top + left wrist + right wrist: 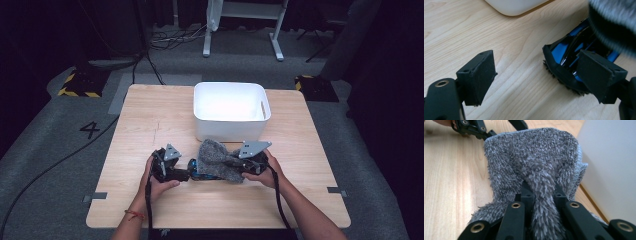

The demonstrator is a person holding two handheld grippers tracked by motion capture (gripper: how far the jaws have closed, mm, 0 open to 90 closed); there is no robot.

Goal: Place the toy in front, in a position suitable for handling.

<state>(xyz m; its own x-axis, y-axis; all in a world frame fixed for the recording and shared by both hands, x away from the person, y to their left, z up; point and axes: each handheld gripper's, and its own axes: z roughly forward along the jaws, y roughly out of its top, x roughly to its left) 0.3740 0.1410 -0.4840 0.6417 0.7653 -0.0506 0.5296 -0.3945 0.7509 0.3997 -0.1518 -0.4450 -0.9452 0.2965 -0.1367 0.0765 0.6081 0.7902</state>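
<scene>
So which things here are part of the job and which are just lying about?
In the job:
fluffy grey cloth, pinched by the right gripper
black and blue brush-like object, between the left gripper jaws

Lying about:
white plastic bin
floor cables

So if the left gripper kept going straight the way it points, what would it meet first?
Probably the black and blue object just ahead; the left gripper already has one jaw alongside it. The grey fuzzy cloth lies just beyond, though depth is hard to judge.

My black right gripper (541, 195) pinches fuzzy grey cloth (534, 162); beside it a black-and-blue object (569, 65), white bin (231, 107), pale wood table (150, 125).
</scene>
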